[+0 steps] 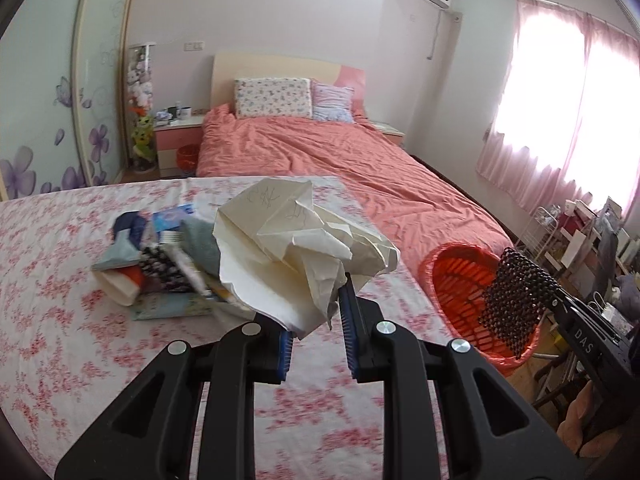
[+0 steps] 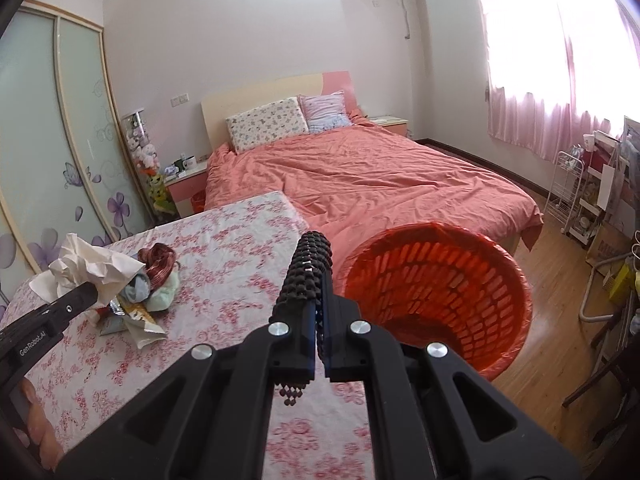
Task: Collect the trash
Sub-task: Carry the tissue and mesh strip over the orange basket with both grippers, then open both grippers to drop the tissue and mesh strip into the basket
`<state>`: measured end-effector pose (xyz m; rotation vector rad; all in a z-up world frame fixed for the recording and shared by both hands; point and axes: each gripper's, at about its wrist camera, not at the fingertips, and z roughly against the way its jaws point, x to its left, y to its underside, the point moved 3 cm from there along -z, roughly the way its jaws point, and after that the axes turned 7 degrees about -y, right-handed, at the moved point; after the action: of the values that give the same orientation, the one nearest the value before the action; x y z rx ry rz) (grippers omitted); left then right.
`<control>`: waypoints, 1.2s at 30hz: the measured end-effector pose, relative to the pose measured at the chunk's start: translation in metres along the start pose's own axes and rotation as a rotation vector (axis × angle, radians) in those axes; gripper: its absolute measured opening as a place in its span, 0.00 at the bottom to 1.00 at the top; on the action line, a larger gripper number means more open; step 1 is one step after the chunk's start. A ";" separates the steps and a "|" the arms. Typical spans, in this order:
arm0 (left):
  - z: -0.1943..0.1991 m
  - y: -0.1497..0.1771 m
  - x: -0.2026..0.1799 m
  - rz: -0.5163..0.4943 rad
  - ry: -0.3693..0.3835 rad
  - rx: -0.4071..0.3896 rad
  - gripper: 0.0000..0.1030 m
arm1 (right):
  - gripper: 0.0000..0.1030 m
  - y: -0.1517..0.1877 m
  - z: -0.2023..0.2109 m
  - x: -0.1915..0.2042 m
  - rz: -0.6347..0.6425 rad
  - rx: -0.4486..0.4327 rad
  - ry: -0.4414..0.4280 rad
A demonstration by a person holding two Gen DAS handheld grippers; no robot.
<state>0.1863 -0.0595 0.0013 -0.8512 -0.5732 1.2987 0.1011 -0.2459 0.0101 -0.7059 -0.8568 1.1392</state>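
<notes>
The left gripper is clamped on a crumpled sheet of cream paper; the blue-ribbed pads pinch the paper's lower folds, and the bulk of the sheet balloons up and forward beyond the fingertips, above the table with its pink floral cloth; in the right wrist view the same paper shows at the tip of the left gripper, on the far side of the table from the orange basket.

The right gripper has its jaws pressed together on a piece of dark bumpy mesh; the mesh stands up along the fingers and past their tips, and a short fringe of it hangs out behind the pads; in the left wrist view that mesh hangs as a flat sheet directly in front of the orange basket, overlapping its rim.

The basket, lined with an orange bag, stands on the floor just beside the table's edge, between the table and the bed with its salmon cover.

A heap of remaining trash lies on the table, well apart from the basket; wrappers, a coil of copper-coloured wire and pale cloth show in it; the held paper hangs just above and beside this heap.
</notes>
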 end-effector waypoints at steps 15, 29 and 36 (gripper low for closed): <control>-0.036 0.001 -0.103 -0.109 0.172 0.036 0.21 | 0.04 -0.008 -0.010 -0.094 -0.133 -0.013 0.063; -0.081 0.010 -0.173 -0.216 0.231 0.120 0.22 | 0.14 -0.022 -0.052 -0.147 -0.207 0.057 0.064; -0.095 0.013 -0.188 -0.217 0.219 0.167 0.45 | 0.40 -0.020 -0.060 -0.159 -0.235 0.078 0.073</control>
<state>0.2155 -0.2626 -0.0472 -0.7587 -0.3671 1.0247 0.1336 -0.4074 -0.0380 -0.5623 -0.8064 0.9259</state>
